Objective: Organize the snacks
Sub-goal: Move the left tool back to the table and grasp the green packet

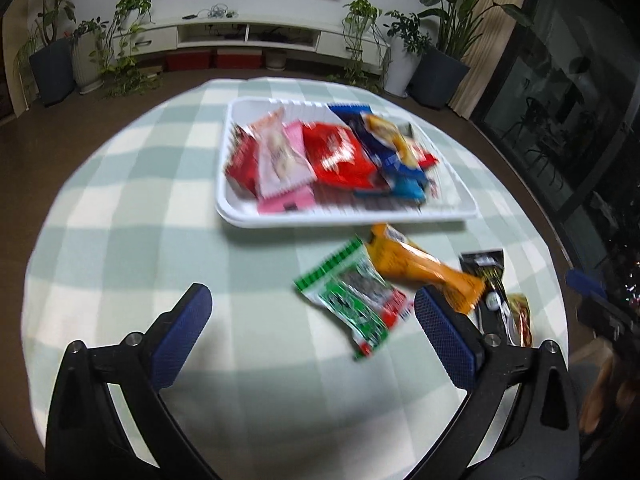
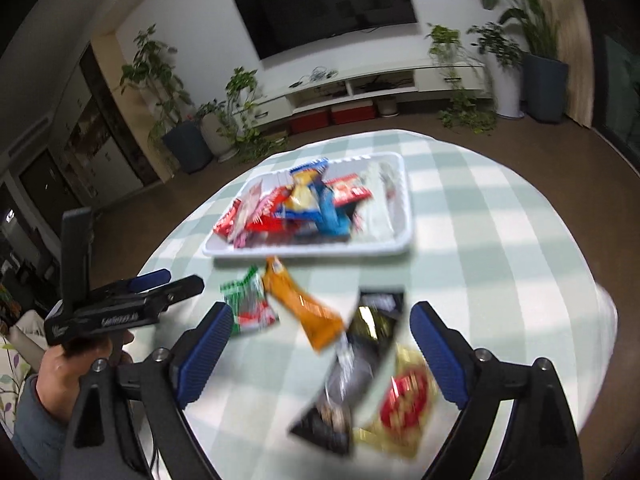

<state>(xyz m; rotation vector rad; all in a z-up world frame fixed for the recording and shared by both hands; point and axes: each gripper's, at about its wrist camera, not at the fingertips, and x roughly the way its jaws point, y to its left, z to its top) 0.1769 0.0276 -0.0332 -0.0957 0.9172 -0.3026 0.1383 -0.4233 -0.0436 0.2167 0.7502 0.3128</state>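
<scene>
A white tray [image 1: 344, 220] [image 2: 304, 252] filled with several snack packets sits at the far side of the round table. In front of it lie a green packet [image 1: 352, 300] [image 2: 250, 304], an orange packet [image 1: 420, 268] [image 2: 308, 308], a black packet [image 1: 490, 284] [image 2: 360, 360] and a gold-and-red packet [image 1: 522, 316] [image 2: 404, 400]. My left gripper [image 1: 312, 294] hangs open above the cloth, left of the green packet, holding nothing. My right gripper [image 2: 322, 308] is open above the black and orange packets, touching neither.
A green-and-white checked cloth [image 1: 160, 200] covers the table. A hand [image 2: 68, 364] holds the left gripper at the table's left edge. Beyond the table stand potted plants [image 2: 176, 92], a low white TV cabinet [image 1: 248, 32] and a wall TV [image 2: 324, 0].
</scene>
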